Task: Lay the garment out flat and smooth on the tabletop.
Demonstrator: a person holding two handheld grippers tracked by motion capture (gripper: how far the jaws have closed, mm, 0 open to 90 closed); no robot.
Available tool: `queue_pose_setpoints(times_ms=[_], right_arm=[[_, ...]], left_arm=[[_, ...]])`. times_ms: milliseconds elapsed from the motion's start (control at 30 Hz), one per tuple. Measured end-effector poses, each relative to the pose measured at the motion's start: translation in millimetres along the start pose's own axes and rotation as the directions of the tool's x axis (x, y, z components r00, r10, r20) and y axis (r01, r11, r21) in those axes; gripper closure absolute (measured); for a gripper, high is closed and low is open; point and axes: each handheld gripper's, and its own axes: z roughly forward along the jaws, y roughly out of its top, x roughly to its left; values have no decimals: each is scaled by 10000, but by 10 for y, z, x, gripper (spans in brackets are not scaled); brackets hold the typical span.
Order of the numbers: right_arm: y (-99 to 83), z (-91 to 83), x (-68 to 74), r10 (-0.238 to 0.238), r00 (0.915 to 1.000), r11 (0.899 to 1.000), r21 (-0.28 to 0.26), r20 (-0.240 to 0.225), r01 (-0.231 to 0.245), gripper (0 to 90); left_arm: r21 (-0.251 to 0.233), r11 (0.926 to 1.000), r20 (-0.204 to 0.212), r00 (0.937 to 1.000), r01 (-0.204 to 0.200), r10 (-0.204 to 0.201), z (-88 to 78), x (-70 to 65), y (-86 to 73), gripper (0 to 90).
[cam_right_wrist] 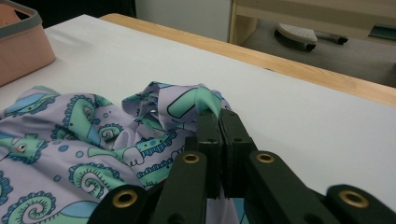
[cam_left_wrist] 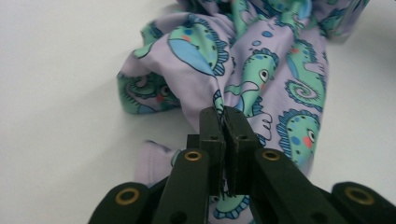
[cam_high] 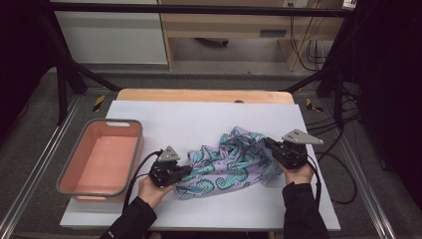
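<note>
A crumpled lilac cloth with a seahorse print (cam_high: 230, 162) lies right of centre in the high view, on the white table cover (cam_high: 189, 119). The left gripper (cam_high: 185, 171) is clamped on its lower-left edge, the right gripper (cam_high: 267, 143) on its right edge (jaws pressed together over a fold). A pink basin (cam_high: 79, 149) sits at the left.

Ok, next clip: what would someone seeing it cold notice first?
The crumpled lilac cloth printed with teal seahorses, lying mid-table on the white sheet. Each end is pinched: the left claw is shut on its left edge, the right claw on its right edge. An empty pink tub with a grey rim sits at the far left.
</note>
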Motion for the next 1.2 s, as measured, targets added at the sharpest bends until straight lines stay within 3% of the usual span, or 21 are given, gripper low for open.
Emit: queue_pose_setpoints(times_ms=[333,500,633,733,800,900,1000,1133,1200], right_arm=[[155,94,25,-263,9995,9995,-158,179,266,888],[111,339,-138,-158,9946,9996,261,1029,131,886],[-21,538,-281,-190,9787,9949,1004,2044,-17,880],[-113,583,-363,-113,9689,9869,1589,2473,-291,862],[-161,550,-392,157,9669,9874,1483,2546,-551,787],[-189,468,-379,525,9699,9884,1262,2378,-845,619],[-187,382,-275,506,9802,9940,852,1912,-679,489],[-193,310,-27,329,9955,9984,437,889,-369,357],[-210,306,124,231,9994,9990,378,271,-241,295]], left_arm=[[192,9986,294,9983,-500,494,-139,-210,-132,863],[309,9987,385,9985,-397,385,-93,-190,-139,861],[385,9987,388,9988,-324,309,-62,-177,-129,853],[316,9989,355,9988,-349,338,-75,-166,-115,845],[242,9991,272,9991,-339,333,-88,-147,-97,769],[55,9999,127,9998,-160,159,-99,-95,-48,579],[-282,9996,-175,9998,-41,36,-124,-26,8,388],[-614,9980,-588,9981,159,-195,-195,53,71,216],[-794,9964,-741,9966,290,-349,-242,101,94,173]])
